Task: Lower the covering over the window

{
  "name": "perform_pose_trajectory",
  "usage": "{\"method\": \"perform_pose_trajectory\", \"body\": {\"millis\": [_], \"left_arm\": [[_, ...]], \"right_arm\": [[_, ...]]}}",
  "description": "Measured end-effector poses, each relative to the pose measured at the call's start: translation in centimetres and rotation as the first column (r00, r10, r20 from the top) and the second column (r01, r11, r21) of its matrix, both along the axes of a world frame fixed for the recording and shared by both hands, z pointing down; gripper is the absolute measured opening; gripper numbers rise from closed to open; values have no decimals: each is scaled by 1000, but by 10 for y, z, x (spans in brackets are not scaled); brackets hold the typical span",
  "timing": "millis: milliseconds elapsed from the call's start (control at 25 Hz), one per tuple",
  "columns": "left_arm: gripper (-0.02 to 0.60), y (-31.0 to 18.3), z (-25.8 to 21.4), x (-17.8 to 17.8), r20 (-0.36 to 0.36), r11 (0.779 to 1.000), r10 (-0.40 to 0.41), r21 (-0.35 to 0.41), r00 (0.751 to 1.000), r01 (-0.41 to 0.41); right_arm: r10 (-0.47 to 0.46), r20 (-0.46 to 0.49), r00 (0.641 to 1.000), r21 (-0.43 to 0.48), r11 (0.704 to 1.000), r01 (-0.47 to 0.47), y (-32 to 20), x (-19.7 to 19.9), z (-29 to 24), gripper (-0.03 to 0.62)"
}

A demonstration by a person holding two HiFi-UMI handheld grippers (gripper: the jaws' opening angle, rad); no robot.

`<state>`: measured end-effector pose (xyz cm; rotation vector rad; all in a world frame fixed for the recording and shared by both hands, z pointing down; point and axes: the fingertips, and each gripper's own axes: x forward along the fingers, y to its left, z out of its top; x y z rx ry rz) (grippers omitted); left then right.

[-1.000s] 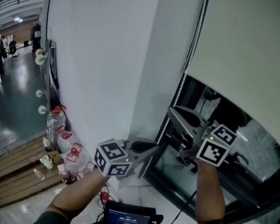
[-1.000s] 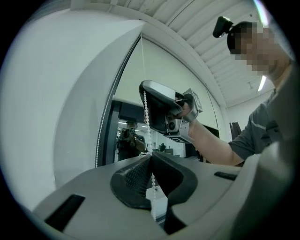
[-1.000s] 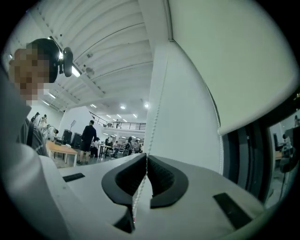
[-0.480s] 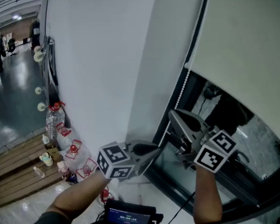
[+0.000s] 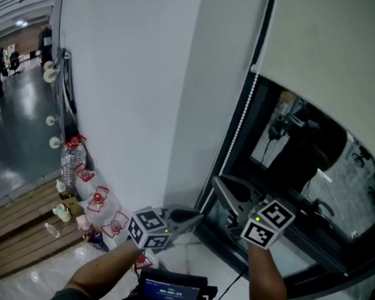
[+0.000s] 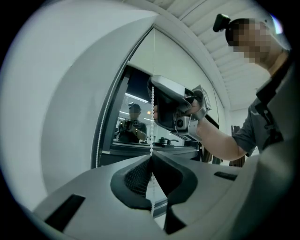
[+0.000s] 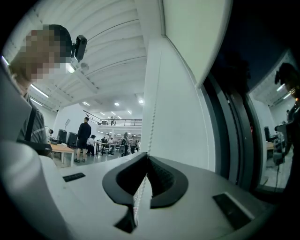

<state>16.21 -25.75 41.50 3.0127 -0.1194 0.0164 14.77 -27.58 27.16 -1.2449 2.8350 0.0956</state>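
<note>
A cream roller blind [image 5: 333,33] hangs over the dark window [image 5: 304,163], its lower edge slanting across the glass. A white bead chain [image 5: 246,113] runs down the frame's left side. My left gripper [image 5: 200,214] points right at the chain, low by the sill. In the left gripper view it is shut on the bead chain [image 6: 151,140] at its tips [image 6: 150,157]. My right gripper [image 5: 217,181] sits just right of it, and its jaws have just been closing. In the right gripper view they are shut on the chain [image 7: 151,122] at their tips [image 7: 148,155].
A white wall [image 5: 138,85] stands left of the window. At its foot are a water bottle [image 5: 71,162] and small red-capped items [image 5: 98,200], beside wooden boards [image 5: 20,228]. A device with a lit screen [image 5: 170,290] is at the bottom edge. People stand far off [image 7: 84,136].
Both grippers have dropped down along the chain, toward the sill. The blind's lower edge now sits higher in the head view, with more glass showing.
</note>
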Motion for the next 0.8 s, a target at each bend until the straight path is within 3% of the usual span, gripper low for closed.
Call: {"method": "perform_pose_trajectory", "body": {"millis": [160,400,640,800], "left_arm": [[3,3,28,0,28,1000,-2,8,1000,2],[3,1,80,-11,77,999,-5,-40,997,8],[3,5,97,-16,32,999,4,-41,999,-2],[3,11,118,-16,83,1000,15,-28,996,-13]], "right_arm": [[2,-14,1000,-20,1000,-2,5,-9,26,5],[14,-9,1000,-89,996,-15,6,-14,77,5],[4,36,999,-84,996,-1,9,-18,97,5],[6,10,1000,-72,997,-5,14,-21,110,5]]}}
